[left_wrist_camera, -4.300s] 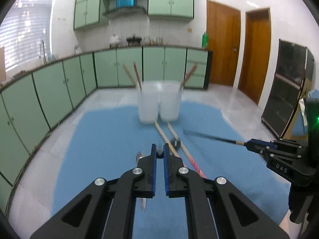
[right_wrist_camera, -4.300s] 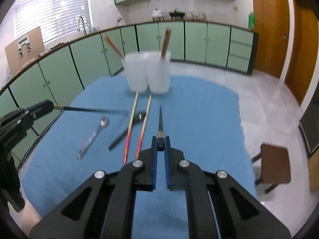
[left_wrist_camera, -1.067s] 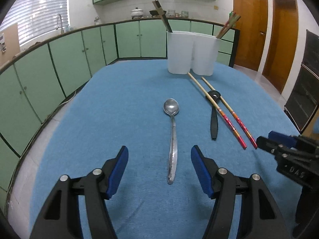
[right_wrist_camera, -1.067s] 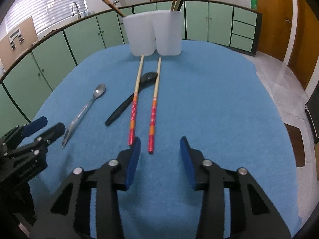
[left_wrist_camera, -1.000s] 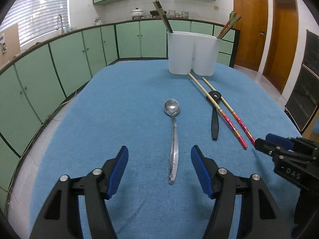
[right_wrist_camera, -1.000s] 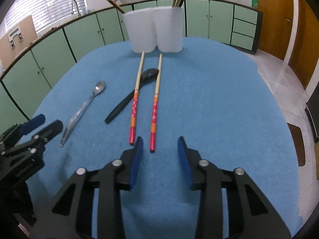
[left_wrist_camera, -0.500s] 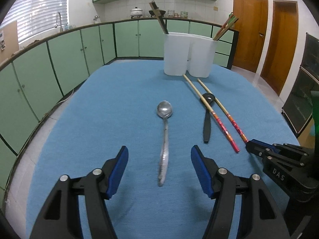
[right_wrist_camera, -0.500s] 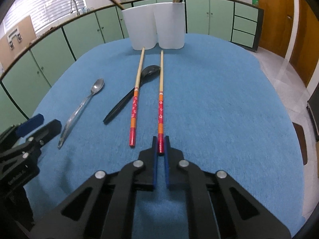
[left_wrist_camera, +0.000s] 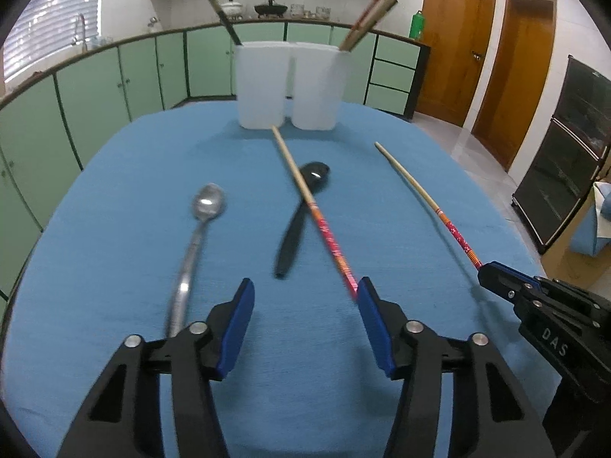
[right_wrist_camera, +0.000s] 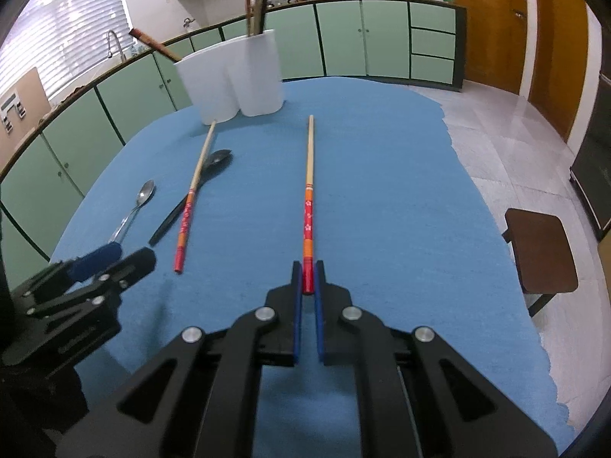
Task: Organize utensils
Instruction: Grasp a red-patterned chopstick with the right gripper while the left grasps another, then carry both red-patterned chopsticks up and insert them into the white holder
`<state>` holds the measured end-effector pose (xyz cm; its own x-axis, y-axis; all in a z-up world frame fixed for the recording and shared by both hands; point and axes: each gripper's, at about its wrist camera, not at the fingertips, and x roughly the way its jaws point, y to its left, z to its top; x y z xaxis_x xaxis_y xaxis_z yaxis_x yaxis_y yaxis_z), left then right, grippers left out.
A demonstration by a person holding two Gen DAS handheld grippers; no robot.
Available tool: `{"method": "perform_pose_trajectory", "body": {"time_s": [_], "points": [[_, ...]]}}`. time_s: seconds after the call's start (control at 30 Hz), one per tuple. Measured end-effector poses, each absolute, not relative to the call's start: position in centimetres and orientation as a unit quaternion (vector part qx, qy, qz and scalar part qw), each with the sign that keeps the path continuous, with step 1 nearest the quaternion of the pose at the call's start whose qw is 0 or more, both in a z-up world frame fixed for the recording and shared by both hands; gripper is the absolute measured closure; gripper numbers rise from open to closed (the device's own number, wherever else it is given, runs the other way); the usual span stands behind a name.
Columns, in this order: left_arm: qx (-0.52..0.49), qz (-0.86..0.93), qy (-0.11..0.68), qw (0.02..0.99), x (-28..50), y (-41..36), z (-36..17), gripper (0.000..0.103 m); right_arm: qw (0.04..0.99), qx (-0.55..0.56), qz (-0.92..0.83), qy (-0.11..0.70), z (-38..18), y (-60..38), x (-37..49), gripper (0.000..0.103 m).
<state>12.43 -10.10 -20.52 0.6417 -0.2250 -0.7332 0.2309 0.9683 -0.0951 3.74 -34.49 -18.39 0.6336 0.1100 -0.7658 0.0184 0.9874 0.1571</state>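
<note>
Here right tongs (right_wrist_camera: 308, 290) level, clamping 1 chopstick (right_wrist_camera: 308, 187); left tongs (left_wrist_camera: 303, 316) low, spread.

Desk (left_wrist_camera: 114, 236) covered by a blue cloth (right_wrist_camera: 382, 191). Resting directly on the cloth: two white utensil holders (left_wrist_camera: 286, 87) standing side by side at the far edge; a metal spoon (left_wrist_camera: 193, 244) at left, bowl toward the holders; a black spoon (left_wrist_camera: 299, 210) at centre; and a red-ended chopstick (left_wrist_camera: 313, 210) lying across the black spoon, its pale tip just before the holders. The cloth's right edge is ragged, with tiled floor (right_wrist_camera: 496, 133) beyond it.
</note>
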Motion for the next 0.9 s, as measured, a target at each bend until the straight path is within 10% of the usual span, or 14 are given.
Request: {"method": "perform_pose_trajectory", "body": {"time_s": [0.5, 0.9], "points": [[-0.007, -0.109, 0.43, 0.896, 13.5, -13.1, -22.0, 0.095, 0.9, 0.093, 0.035, 0.423, -18.6, -35.7, 3.6, 0.098], [-0.008, -0.097, 0.369, 0.924, 12.2, -11.6, -18.4, 0.097, 0.909, 0.067, 0.038, 0.409, -16.9, -34.9, 3.4, 0.098]]}}
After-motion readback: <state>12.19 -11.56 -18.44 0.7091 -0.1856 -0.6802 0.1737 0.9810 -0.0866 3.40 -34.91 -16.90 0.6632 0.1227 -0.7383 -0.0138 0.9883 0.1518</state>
